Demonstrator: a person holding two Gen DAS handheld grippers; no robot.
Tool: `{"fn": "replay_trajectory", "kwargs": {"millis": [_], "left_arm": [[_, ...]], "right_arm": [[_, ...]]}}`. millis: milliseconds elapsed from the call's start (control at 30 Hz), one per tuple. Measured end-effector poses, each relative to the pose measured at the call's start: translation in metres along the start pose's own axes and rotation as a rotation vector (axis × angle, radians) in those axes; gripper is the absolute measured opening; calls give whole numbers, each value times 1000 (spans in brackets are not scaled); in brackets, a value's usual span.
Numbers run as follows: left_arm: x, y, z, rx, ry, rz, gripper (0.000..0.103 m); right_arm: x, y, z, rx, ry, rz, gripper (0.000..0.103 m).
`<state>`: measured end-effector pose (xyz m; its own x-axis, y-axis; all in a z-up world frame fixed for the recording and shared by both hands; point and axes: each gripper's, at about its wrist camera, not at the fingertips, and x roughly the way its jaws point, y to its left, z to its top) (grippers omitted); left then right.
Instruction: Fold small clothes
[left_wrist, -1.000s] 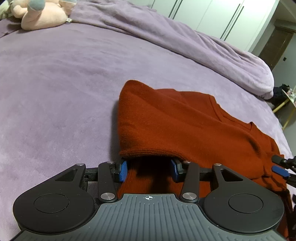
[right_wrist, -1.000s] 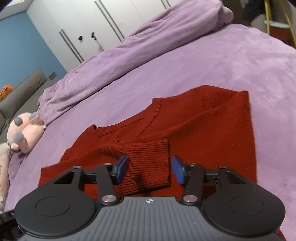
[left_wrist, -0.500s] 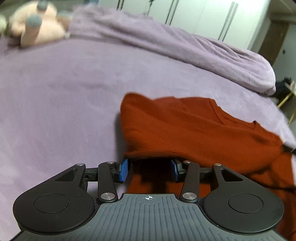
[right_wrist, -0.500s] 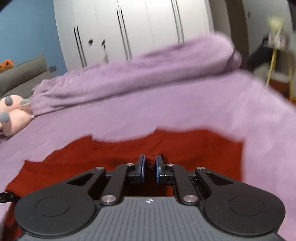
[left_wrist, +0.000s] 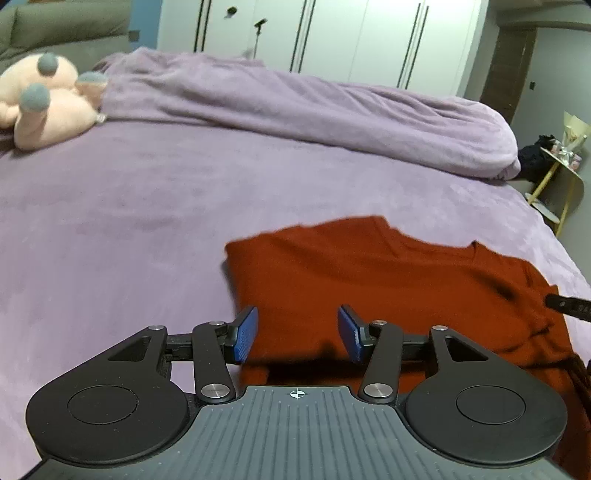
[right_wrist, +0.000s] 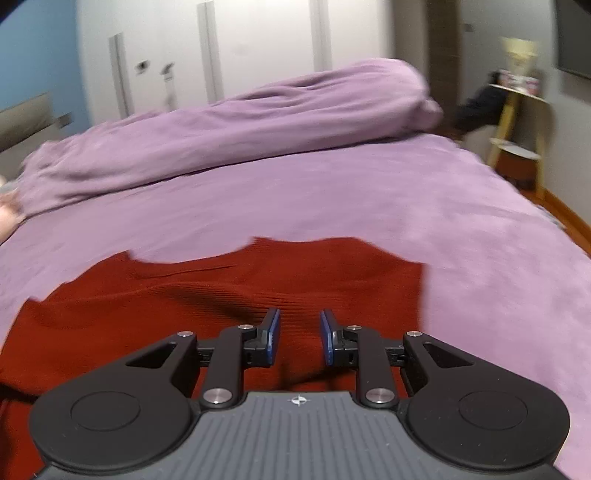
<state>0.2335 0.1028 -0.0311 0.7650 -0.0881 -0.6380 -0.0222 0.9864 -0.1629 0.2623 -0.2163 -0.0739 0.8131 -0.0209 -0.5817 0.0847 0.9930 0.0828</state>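
A rust-red knit sweater (left_wrist: 369, 280) lies flat on the purple bed (left_wrist: 129, 221), its sides folded inward. My left gripper (left_wrist: 297, 334) is open and empty, low over the sweater's near left edge. In the right wrist view the sweater (right_wrist: 221, 295) fills the foreground, neckline toward the far side. My right gripper (right_wrist: 299, 336) is open with a narrow gap and holds nothing, just above the cloth. The tip of the right gripper (left_wrist: 569, 306) shows at the right edge of the left wrist view.
A rolled purple duvet (left_wrist: 314, 110) runs across the far side of the bed. A pink plush toy (left_wrist: 44, 103) lies at the far left. A yellow side table (right_wrist: 517, 122) stands past the bed's right edge. White wardrobe doors (left_wrist: 369, 40) are behind.
My right gripper shut on the ribbed sleeve cuff, carried it over the sweater, then opened and let it go. My left gripper stayed open and lifted back a little from the sweater's edge.
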Motion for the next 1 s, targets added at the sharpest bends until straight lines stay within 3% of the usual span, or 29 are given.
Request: {"fn": "replay_trajectory", "kwargs": {"millis": [133, 200, 300, 533, 700, 767, 833, 900, 967, 1000], "left_arm": [[12, -16, 10, -15, -15, -24, 51], [33, -29, 9, 32, 38, -49, 49], [62, -39, 2, 101, 114, -11, 44], [102, -62, 9, 229, 102, 66, 46], [93, -54, 11, 185, 109, 25, 49], [81, -49, 6, 159, 99, 6, 50], [69, -46, 1, 138, 90, 0, 50], [62, -48, -3, 124, 93, -15, 56], [62, -53, -7, 136, 102, -10, 57], [63, -57, -9, 153, 107, 1, 59]], "right_arm": [[32, 34, 5, -120, 24, 71, 22], [56, 42, 3, -151, 69, 90, 22], [70, 47, -4, -210, 48, 41, 21], [103, 39, 8, -268, 7, -88, 23], [77, 31, 8, -249, 5, -16, 32], [49, 26, -1, -213, -11, 46, 49], [22, 24, -17, -192, -48, 109, 53], [12, 26, -32, -221, -38, 92, 53], [23, 23, -45, -220, 44, 49, 52], [24, 19, -52, -209, 16, 54, 52]]}}
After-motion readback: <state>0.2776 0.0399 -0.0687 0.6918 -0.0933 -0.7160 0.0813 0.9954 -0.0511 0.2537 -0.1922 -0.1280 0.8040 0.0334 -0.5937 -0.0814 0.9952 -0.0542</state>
